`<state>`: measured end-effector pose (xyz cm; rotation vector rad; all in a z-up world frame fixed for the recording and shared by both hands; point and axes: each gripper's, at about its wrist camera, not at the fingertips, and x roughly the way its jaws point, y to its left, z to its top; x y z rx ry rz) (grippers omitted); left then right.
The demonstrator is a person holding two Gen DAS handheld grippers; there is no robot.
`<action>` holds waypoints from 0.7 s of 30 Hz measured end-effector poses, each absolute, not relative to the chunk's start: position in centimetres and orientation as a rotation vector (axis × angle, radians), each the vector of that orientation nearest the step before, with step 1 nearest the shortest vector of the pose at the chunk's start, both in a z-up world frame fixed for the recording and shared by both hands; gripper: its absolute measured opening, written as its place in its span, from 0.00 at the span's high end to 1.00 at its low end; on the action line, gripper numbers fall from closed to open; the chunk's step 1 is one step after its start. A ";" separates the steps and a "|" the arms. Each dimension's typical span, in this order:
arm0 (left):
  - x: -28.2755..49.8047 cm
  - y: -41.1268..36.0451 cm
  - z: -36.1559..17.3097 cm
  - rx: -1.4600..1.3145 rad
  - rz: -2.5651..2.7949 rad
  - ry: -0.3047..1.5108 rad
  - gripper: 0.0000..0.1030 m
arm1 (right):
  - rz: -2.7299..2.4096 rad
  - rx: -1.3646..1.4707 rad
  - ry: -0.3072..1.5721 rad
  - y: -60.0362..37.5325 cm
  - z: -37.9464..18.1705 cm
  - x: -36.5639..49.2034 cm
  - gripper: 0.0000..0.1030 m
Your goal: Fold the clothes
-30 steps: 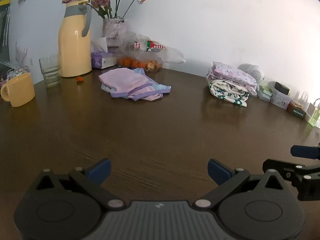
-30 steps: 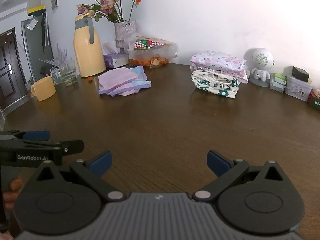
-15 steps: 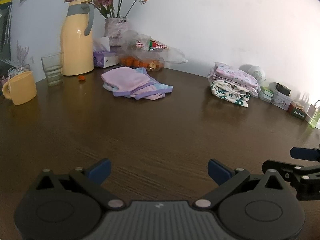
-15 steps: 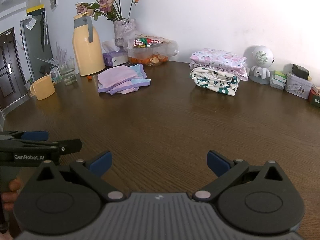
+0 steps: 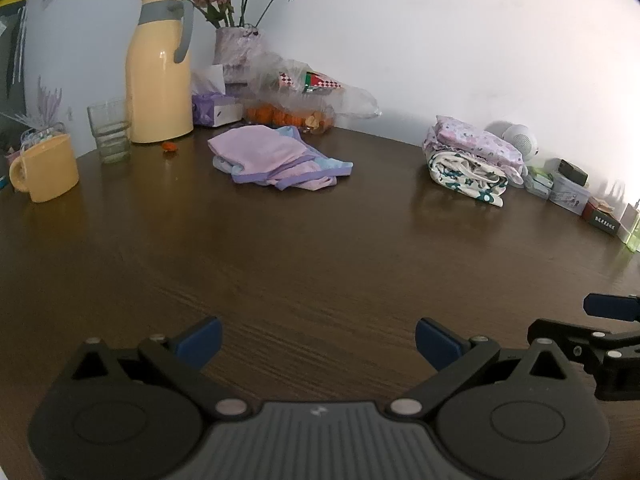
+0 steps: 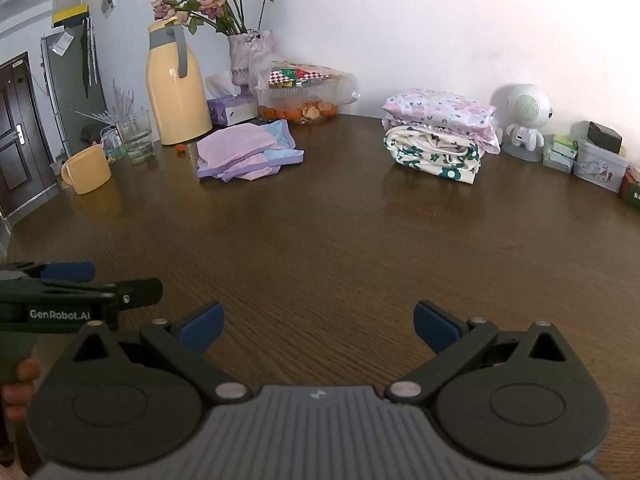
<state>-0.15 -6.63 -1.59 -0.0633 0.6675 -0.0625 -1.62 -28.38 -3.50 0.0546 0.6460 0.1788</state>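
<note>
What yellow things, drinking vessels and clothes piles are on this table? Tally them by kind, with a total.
Yellow thermos jug: 1
Yellow mug: 1
Clear glass: 1
Loose pink-and-blue clothes pile: 1
Folded floral clothes stack: 1
Total: 5

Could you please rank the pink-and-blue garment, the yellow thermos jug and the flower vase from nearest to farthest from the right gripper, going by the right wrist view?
From the right gripper:
1. Pink-and-blue garment, crumpled, ahead and left.
2. Yellow thermos jug, behind the garment, farther left.
3. Flower vase, at the wall, behind the tissue box.
</note>
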 end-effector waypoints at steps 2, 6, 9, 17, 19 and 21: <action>-0.2 -6.7 -1.6 -0.062 -0.061 0.668 0.00 | 0.179 0.056 0.648 -28.4 -3.6 -1.5 0.00; -0.2 -6.7 -1.6 -0.058 -0.058 0.670 0.00 | 0.181 0.051 0.651 -28.3 -3.6 -1.5 0.00; -0.2 -6.8 -1.7 -0.056 -0.056 0.671 0.00 | 0.183 0.050 0.652 -28.2 -3.6 -1.6 0.00; -0.2 -6.9 -1.8 -0.049 -0.051 0.674 0.00 | 0.182 0.053 0.656 -28.2 -3.6 -1.5 0.00; -0.2 -6.9 -1.7 -0.046 -0.052 0.672 0.00 | 0.182 0.053 0.658 -28.2 -3.6 -1.5 0.00; -0.2 -6.9 -1.7 -0.042 -0.053 0.671 0.00 | 0.182 0.053 0.659 -28.2 -3.7 -1.5 0.00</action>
